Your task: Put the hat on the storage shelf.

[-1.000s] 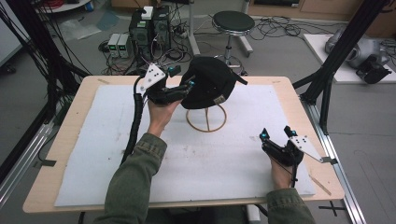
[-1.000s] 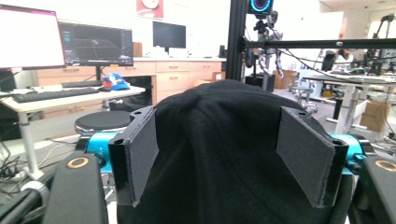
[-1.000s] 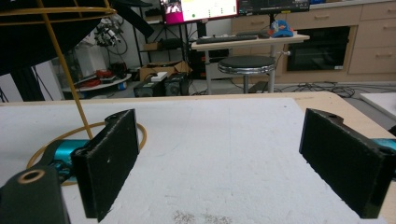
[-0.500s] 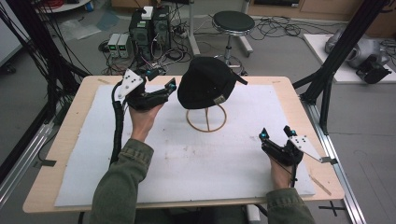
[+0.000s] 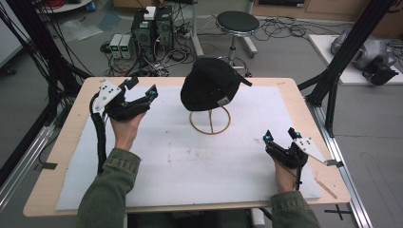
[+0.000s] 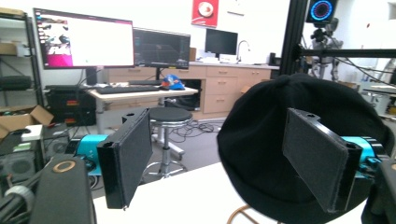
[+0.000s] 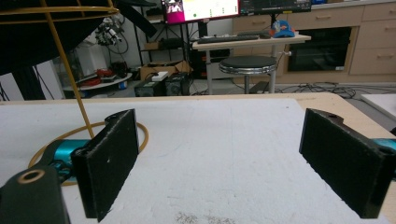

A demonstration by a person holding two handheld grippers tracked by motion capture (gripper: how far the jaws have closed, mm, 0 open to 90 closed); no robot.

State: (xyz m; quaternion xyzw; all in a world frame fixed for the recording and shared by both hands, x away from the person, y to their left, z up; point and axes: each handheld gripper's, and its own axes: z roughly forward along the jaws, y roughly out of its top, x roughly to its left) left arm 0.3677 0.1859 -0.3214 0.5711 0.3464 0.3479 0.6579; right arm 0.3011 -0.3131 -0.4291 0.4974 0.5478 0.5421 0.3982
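Cap sits on its stand, both grippers off it

The black cap rests on the wire stand mid-table. The left gripper, held up by a raised wrist, is left of the cap; its 2 jaws have just been opening, nothing between. The right gripper rests low at the mat's right edge, jaws wide, empty.

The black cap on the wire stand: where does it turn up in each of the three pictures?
High view: black cap top centre, on the wire stand.
Left gripper view: cap right of centre, behind the right jaw.
Right gripper view: its dark underside top left.
Shared landmark: the round stool.
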